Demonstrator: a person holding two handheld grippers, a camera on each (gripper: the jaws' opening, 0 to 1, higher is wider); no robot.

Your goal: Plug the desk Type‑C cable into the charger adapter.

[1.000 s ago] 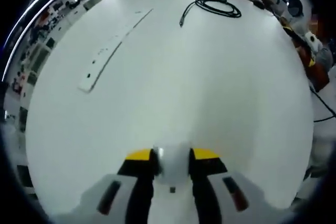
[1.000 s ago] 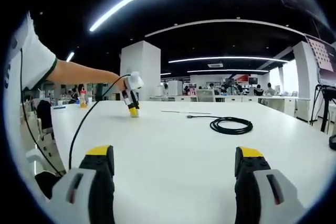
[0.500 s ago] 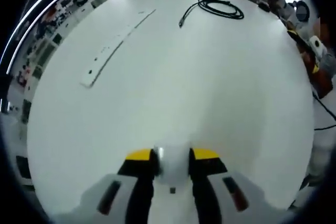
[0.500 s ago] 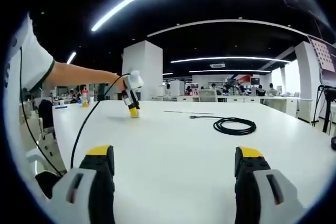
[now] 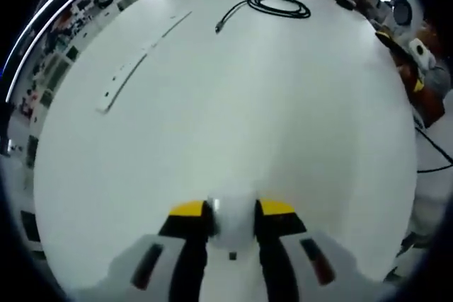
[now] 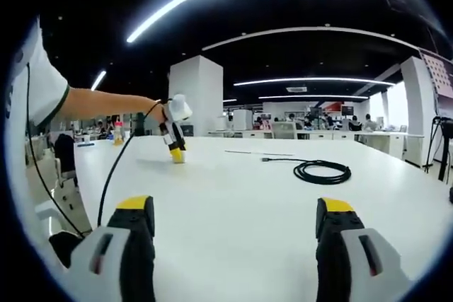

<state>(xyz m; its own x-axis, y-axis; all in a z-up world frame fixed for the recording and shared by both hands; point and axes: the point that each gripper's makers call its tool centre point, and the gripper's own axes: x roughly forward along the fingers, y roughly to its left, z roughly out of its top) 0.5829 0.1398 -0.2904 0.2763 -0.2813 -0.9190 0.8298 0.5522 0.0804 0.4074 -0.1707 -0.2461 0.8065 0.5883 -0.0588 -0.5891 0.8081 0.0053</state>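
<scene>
My left gripper (image 5: pixel 232 210) is shut on a white charger adapter (image 5: pixel 233 230), held low over the white table (image 5: pixel 269 125). The black Type-C cable (image 5: pixel 277 6) lies coiled at the far side of the table, its plug end (image 5: pixel 219 27) stretched out to the left. In the right gripper view the same cable coil (image 6: pixel 323 171) lies right of centre. There a person's bare arm holds the left gripper (image 6: pixel 174 148) tip-down on the table at the left. My right gripper (image 6: pixel 237 235) is open above the near table, nothing between its jaws.
A long white strip (image 5: pixel 134 68) lies on the table's left part; it is a thin line (image 6: pixel 249 152) beyond the coil in the right gripper view. A person and dark gear (image 5: pixel 417 68) stand along the table's right edge. Office desks fill the background.
Both views have shifted a little with the hands. The left gripper still holds the adapter, the right stays open, and the cable lies where it was.
</scene>
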